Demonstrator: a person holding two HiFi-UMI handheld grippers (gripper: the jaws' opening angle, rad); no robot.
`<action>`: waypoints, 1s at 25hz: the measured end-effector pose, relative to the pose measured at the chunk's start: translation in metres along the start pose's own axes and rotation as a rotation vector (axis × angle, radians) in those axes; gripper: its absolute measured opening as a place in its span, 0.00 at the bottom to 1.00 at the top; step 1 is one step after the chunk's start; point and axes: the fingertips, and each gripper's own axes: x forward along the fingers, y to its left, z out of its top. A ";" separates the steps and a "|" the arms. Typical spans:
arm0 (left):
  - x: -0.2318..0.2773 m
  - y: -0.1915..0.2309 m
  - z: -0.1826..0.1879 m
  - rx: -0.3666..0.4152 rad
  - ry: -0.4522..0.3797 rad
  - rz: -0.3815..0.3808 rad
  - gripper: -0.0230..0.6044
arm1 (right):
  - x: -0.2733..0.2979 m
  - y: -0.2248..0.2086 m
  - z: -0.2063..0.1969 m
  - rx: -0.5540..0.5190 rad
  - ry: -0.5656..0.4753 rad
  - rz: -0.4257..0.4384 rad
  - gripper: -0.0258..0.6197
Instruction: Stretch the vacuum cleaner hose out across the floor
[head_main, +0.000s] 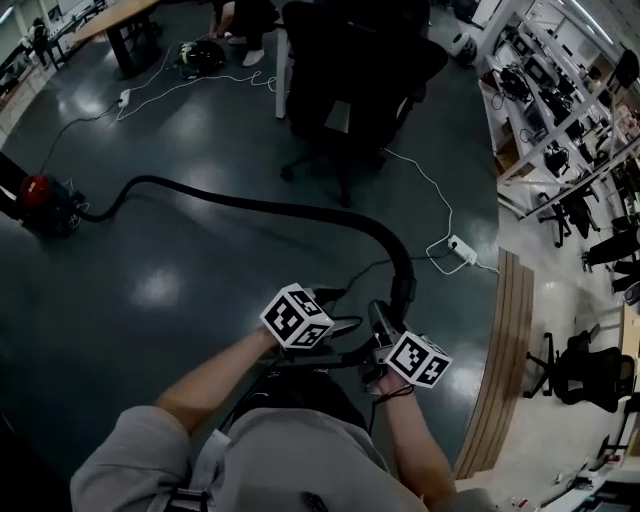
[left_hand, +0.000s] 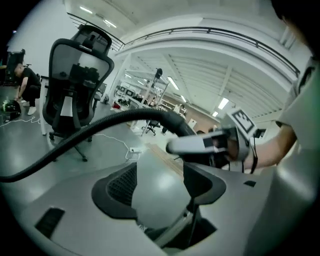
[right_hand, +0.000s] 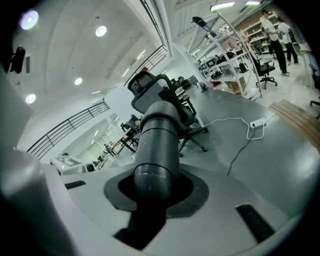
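Bottom edge: person's grey shirt (head_main: 290, 455). Lower centre: left gripper (head_main: 338, 325), jaws apart, empty; right gripper (head_main: 383, 335) beside it, clamped on the rigid end of the vacuum hose (head_main: 260, 207). Hose curves across the dark floor (head_main: 180, 300) to the red vacuum cleaner (head_main: 40, 203), left edge. Office chair (head_main: 350, 90), top centre.

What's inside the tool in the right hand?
The vacuum hose's grey end tube is clamped between the right tool's jaws. The tube's tip goes down into the dark gap, covered by the tool, so it cannot be seen.
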 end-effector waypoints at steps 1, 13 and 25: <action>-0.002 -0.008 -0.022 0.016 0.040 -0.005 0.51 | 0.001 0.004 -0.001 -0.012 0.010 0.011 0.19; 0.083 -0.096 -0.072 0.317 0.183 0.207 0.50 | -0.006 0.013 0.017 -0.095 0.187 0.185 0.19; 0.081 -0.158 -0.071 0.298 0.098 0.414 0.35 | -0.068 0.057 -0.025 -0.156 0.439 0.444 0.19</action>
